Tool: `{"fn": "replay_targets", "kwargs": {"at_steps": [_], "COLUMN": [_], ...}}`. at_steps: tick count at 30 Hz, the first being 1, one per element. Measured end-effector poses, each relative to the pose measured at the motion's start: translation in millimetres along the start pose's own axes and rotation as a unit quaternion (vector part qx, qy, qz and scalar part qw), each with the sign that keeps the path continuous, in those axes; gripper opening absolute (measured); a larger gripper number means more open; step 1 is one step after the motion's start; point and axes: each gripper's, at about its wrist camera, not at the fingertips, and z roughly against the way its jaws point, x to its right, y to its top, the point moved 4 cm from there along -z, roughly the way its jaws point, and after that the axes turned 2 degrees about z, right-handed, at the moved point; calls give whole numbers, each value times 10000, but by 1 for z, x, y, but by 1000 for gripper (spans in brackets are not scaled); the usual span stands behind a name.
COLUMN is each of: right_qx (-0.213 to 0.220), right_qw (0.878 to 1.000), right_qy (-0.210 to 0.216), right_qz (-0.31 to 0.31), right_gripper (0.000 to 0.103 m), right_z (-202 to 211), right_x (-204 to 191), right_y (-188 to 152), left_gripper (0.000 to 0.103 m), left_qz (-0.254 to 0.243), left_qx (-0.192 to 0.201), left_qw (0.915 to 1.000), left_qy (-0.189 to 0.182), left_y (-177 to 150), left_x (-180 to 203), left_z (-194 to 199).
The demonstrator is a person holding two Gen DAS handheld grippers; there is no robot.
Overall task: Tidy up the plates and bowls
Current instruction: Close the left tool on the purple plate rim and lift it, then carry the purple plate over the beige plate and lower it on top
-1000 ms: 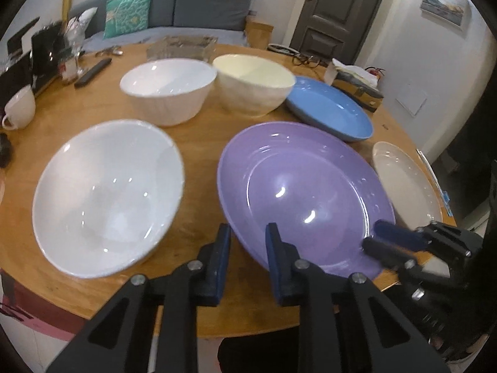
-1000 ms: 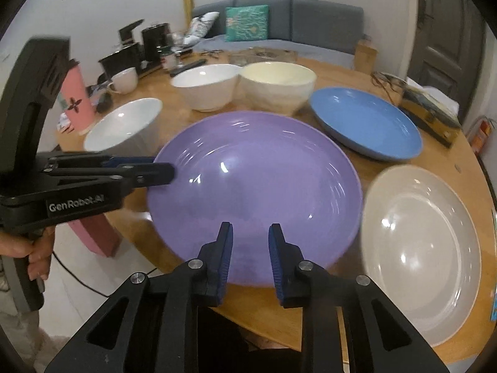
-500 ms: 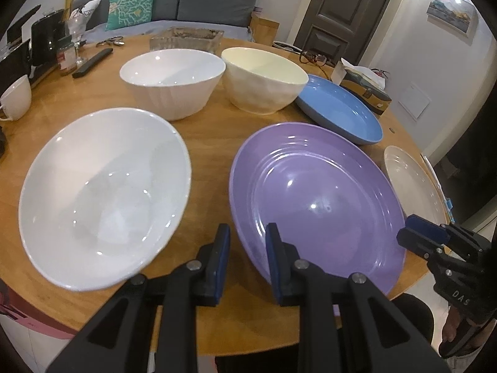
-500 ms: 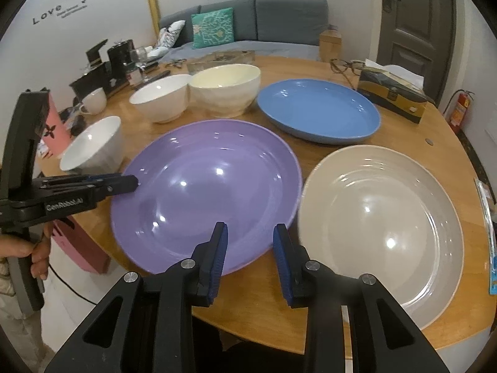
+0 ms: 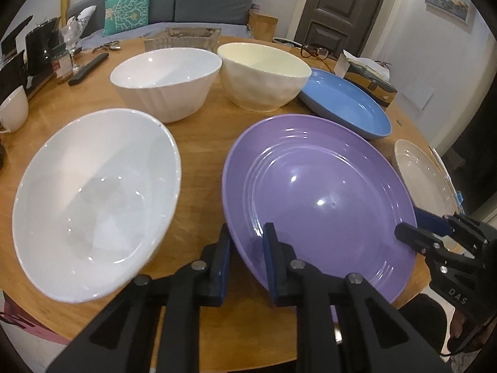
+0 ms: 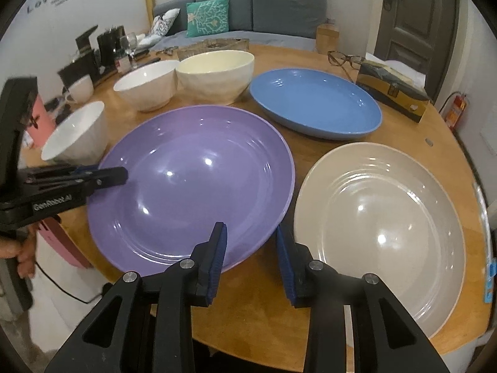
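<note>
A large purple plate (image 5: 320, 192) lies on the round wooden table (image 5: 198, 130); it also shows in the right wrist view (image 6: 192, 183). My left gripper (image 5: 247, 242) straddles its near-left rim with the jaws slightly apart, one finger on each side. My right gripper (image 6: 251, 242) is open at the purple plate's near-right edge, beside a beige plate (image 6: 382, 220). A blue plate (image 6: 313, 102), a cream bowl (image 6: 217, 73), a white bowl (image 6: 146, 85) and a nearer white bowl (image 5: 93, 195) stand around.
A white cup (image 5: 12, 108), dark appliances (image 5: 34, 49), a remote (image 5: 88, 68) and a glass dish (image 5: 183, 39) stand at the far left and back. A tissue box (image 6: 391, 90) and glasses (image 6: 343, 59) lie far right. The table's front edge is close.
My left gripper has moved forward onto the purple plate's rim. My right gripper has shifted right towards the beige plate and opened wider.
</note>
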Motion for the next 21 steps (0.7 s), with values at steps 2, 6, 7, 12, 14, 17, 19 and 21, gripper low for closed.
{"fn": "replay_targets", "kwargs": {"at_steps": [2,6,7,12,14,17,19,21], "right_qx": [-13,26,60,15,-11,-55,-128,-179], "right_qw": [9998,9998,9998,9998,9998,9998,9997,9996], "right_qy": [-155,-131,-84,31,84,72,83,108], "right_qz": [148,166,141,185,194,158,174,200], "right_gripper": [28,28,28,28,28,34,38,40], "right_z": [-1,1,3,5,6,3,-2,-8], "right_x": [-5,-6,-6,-9,-9,-9,-11,-14], "right_y": [1,1,1,-4,-5,-5,-5,-5], "left_gripper": [17,18,18,20,20,20,20,20], "left_qz": [-163,-291,-334,-491,-521,-528,-514,-482], "left_qx": [-24,-82,-87,-235,-277,-333,-308,-301], "left_qw": [9998,9995,9994,9984,9981,9978,9981,9983], "left_qy": [75,29,29,-123,-192,-217,-160,-138], "left_y": [-2,-3,-4,-8,-8,-6,-5,-3], "left_x": [2,1,1,-1,-2,-2,-2,-1], "left_z": [2,7,8,10,10,7,4,3]}}
